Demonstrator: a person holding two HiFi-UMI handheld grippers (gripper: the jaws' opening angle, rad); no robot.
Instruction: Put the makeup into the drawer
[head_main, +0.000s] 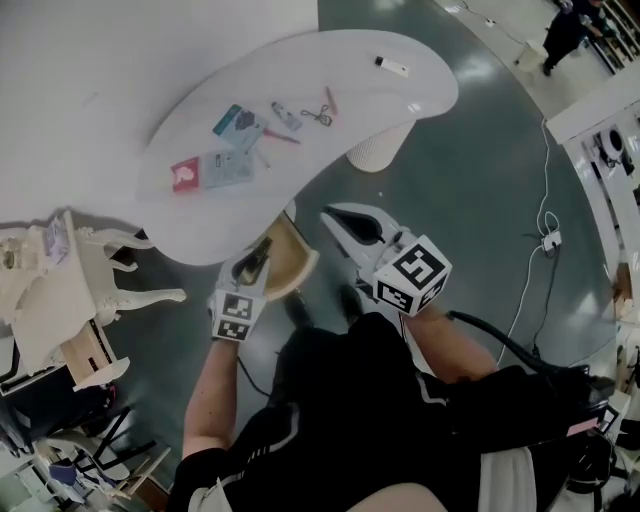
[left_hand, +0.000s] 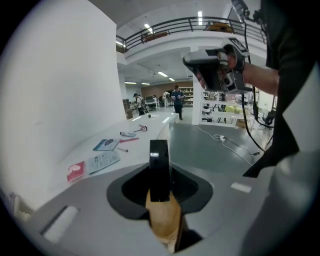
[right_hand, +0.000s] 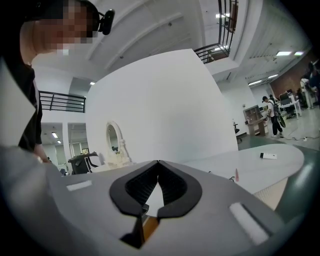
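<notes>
Left tongs (head_main: 254, 262) clamp black makeup stick (left_hand: 159, 165) (over the drawer (head_main: 297, 262)); right tongs (right_hand: 158, 163) closed.

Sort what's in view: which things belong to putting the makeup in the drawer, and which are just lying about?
Job: drawer, its handle gripped by the left gripper; table; red packet, blue packets, tube, curler, pink pencil.
Lying about: white furniture, mirror, floor cable, person walking far off.
</notes>
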